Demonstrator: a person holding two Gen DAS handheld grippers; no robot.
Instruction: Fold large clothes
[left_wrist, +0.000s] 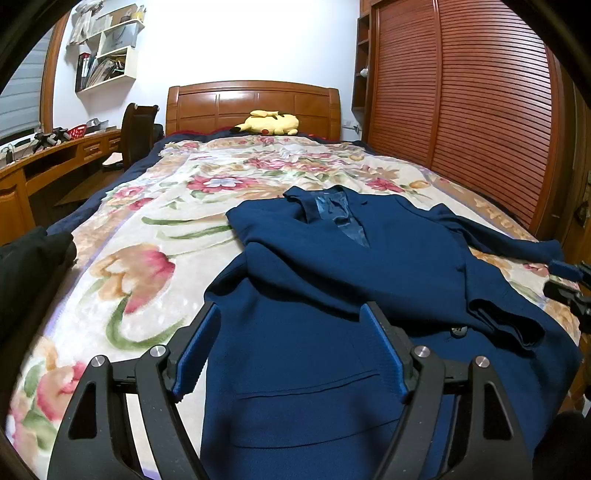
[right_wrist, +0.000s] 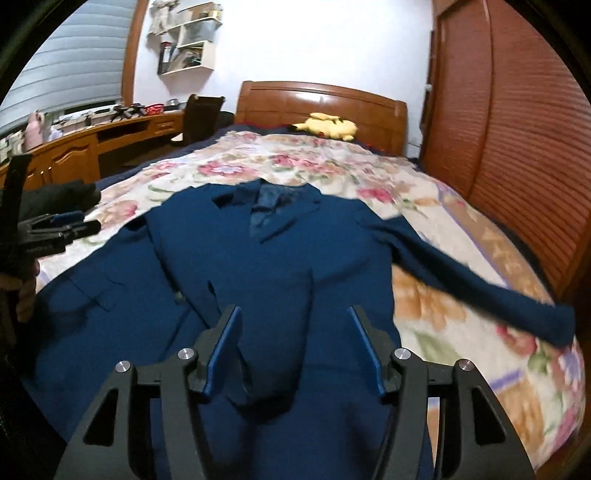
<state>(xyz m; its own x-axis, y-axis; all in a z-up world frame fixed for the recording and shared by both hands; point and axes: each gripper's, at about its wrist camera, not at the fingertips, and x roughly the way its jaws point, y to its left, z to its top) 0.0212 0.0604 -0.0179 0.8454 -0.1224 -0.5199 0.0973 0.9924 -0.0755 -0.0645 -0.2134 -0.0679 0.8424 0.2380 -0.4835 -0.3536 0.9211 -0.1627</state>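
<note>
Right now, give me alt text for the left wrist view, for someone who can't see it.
A navy blue suit jacket lies front-up on a floral bedspread, collar toward the wooden headboard. The open left tongs hover over its lower hem, gripping nothing. A yellow plush toy rests near the headboard.

Wooden headboard (left_wrist: 253, 105), slatted wardrobe (left_wrist: 461, 110), white wall (left_wrist: 243, 40)

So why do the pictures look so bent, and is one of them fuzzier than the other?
Both views are fisheye, so the wardrobe doors bow and the corners go black. The left wrist view is sharp; its white wall glares. The right wrist view is smeared, most on the jacket sleeve and bedspread.
</note>
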